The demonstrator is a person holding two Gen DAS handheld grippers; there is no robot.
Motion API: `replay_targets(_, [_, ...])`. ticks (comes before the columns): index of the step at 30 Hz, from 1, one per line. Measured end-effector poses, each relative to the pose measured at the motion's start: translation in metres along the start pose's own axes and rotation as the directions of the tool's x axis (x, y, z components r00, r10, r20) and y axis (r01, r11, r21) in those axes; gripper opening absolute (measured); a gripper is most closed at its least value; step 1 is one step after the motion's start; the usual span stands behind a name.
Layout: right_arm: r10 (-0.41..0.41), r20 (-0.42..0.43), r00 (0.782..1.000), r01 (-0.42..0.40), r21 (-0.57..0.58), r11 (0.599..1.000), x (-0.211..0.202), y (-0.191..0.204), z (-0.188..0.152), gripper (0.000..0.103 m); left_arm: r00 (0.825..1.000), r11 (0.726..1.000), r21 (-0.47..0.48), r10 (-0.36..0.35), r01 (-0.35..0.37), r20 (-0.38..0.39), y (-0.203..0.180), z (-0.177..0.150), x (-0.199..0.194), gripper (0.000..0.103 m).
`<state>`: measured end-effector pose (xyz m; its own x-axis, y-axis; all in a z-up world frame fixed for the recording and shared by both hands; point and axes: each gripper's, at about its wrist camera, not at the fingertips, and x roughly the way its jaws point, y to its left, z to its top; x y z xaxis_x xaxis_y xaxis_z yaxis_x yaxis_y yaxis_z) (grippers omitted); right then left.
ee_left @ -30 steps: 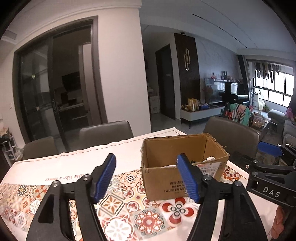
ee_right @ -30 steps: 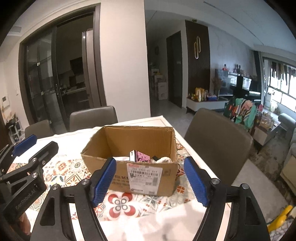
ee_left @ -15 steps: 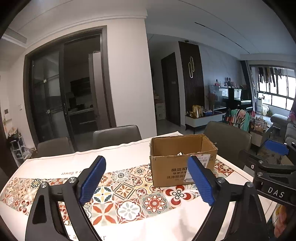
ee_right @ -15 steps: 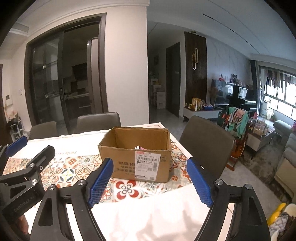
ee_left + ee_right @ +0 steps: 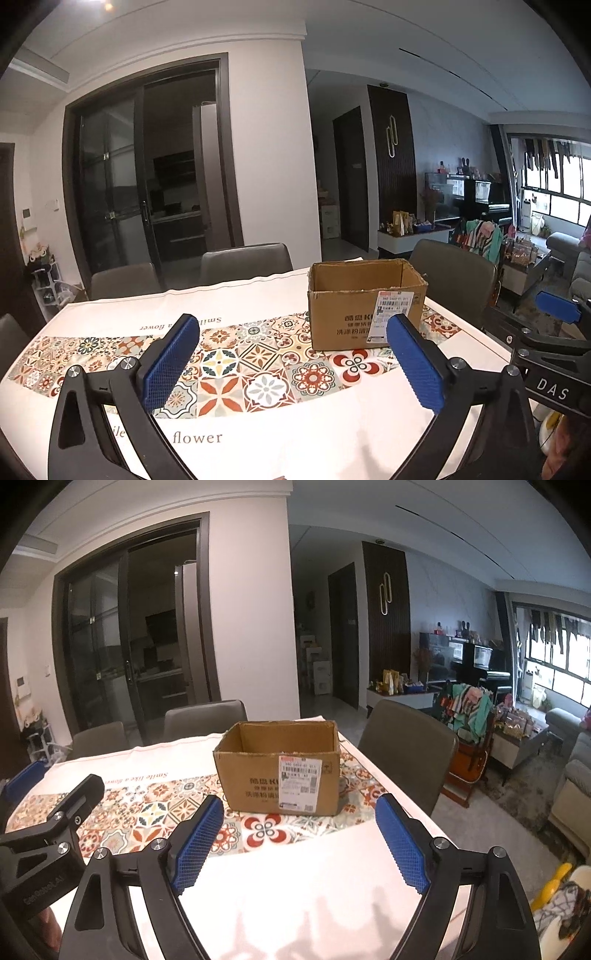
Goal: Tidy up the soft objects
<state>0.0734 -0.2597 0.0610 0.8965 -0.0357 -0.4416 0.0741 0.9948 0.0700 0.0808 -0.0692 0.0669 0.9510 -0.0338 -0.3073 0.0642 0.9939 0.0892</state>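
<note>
Closest in the left wrist view are the left tongs (image 5: 295,358). Their blue pads (image 5: 171,358) are far apart and the jaws are opening wider, with nothing between them. In the right wrist view the right tongs (image 5: 299,843) are wide open too, and they hold nothing.

Both tongs hang over the desk (image 5: 295,435). It has a white cloth on it with a band of bright flower tiles (image 5: 236,365) across the middle.

Past the tiles, near the far right side of the desk, stands a brown cardboard box (image 5: 280,768). Its top is open, and a white label (image 5: 300,782) is stuck on the front. You cannot see what is inside it from here.

Behind the desk are grey chairs (image 5: 245,262). Farther back is a dark glass door (image 5: 144,181), and a bright window (image 5: 557,653) on the right.
</note>
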Motion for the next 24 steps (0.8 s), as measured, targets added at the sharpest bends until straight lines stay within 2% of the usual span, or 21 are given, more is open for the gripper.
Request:
replay_targets(11, [-0.007,-0.010,1.000,0.007,0.026,1.000,-0.024,-0.010,-0.017,0.086,0.999,1.000,0.016,0.020,-0.021,0.030,-0.004,-0.009,-0.025,0.103])
replay_targets(24, [-0.016,0.009,1.000,0.016,0.019,1.000,-0.032,-0.008,-0.019,0.086,1.000,1.000,0.014,0.013,-0.013,0.028,-0.001,-0.014,-0.030,0.103])
